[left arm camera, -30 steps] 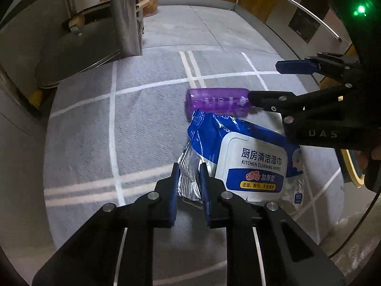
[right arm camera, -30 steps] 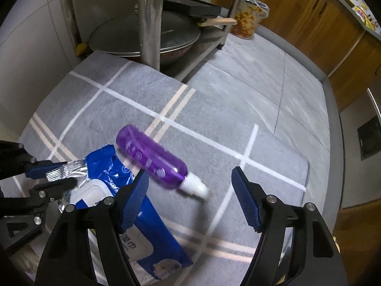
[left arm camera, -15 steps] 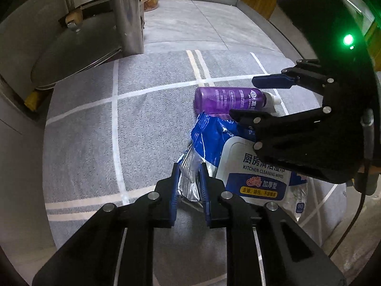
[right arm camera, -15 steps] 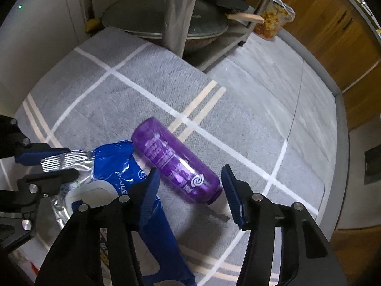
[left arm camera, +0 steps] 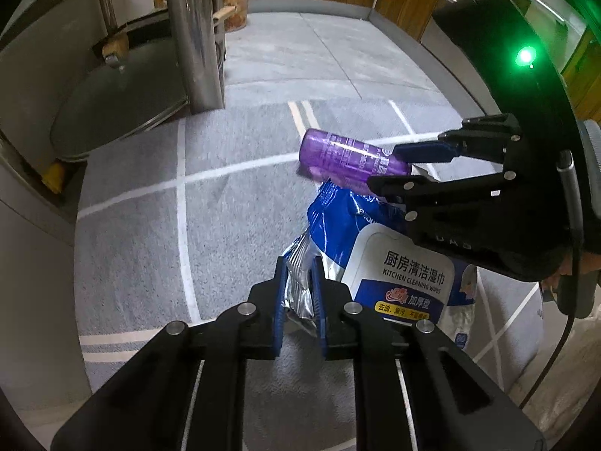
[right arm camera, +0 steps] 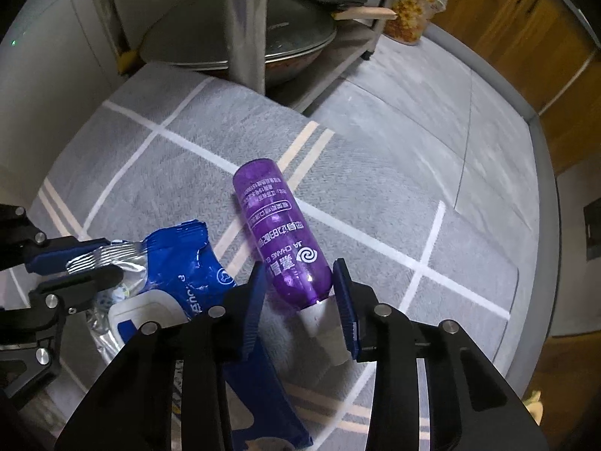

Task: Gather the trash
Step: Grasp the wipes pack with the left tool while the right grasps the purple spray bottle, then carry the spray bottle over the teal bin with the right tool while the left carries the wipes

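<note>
My left gripper is shut on the silver crimped end of a blue kitchen wipes pack, held over the grey rug. The pack also shows in the right wrist view, with my left gripper at its end. My right gripper is shut on the lower end of a purple bottle with a white cap, which tilts up off the rug. In the left wrist view the bottle sits between my right gripper's fingers, just above the pack.
A grey rug with white stripes covers the tiled floor. A metal rack post and a lidded wok on a low shelf stand behind. A clear bag of yellow contents sits by wooden cabinets.
My right gripper closed its fingers around the purple bottle and raised it off the rug. My left gripper kept its hold on the wipes pack and lifted a little.
</note>
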Available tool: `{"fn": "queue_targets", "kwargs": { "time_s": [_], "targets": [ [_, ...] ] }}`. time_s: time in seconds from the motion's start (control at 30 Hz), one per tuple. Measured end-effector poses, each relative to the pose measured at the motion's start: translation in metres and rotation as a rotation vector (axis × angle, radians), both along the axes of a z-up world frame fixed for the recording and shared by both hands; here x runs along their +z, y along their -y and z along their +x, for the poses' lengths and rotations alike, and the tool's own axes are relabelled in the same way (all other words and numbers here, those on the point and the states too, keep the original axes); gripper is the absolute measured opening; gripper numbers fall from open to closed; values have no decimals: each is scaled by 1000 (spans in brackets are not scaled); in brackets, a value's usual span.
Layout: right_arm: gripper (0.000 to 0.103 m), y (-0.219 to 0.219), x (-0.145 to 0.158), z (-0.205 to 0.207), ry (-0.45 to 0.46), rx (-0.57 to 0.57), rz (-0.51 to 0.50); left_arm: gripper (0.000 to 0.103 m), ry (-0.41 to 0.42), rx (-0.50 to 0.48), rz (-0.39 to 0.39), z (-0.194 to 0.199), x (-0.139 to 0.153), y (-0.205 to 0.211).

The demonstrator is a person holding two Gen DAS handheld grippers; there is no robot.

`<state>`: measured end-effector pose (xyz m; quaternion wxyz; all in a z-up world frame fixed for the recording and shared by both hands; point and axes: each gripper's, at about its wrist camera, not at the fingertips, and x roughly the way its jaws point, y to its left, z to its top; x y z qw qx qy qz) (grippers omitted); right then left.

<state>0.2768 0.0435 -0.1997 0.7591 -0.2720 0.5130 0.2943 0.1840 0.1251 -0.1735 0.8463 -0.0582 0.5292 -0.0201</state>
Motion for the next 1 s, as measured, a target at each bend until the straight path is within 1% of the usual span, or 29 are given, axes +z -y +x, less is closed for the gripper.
{"fn": "queue_targets", "kwargs": {
  "time_s": [0.2, 0.27, 0.43, 0.53, 0.63, 0.77, 0.9, 1.0],
  "targets": [
    [38, 17, 13, 0, 4, -52, 18, 10, 59, 7, -15, -4, 18, 4],
    [38, 27, 20, -3, 10, -76, 35, 9, 98, 0, -15, -9, 31, 10],
    [38, 66, 43, -10, 33, -154, 87, 7, 177, -26, -33, -16, 56, 31],
    [38, 98, 56, -15, 47, -219, 112, 6, 230, -69, -43, -24, 74, 53],
    [38, 140, 68, -20, 66, -301, 129, 5, 276, -123, -24, -30, 89, 79],
    [38, 191, 84, -29, 80, -404, 170, 4, 317, -192, 0, -38, 102, 113],
    [38, 240, 100, -43, 109, -483, 192, 3, 359, -285, 70, -46, 115, 154],
    [38, 280, 105, -51, 119, -546, 184, 3, 388, -333, 78, -46, 125, 181]
  ]
}}
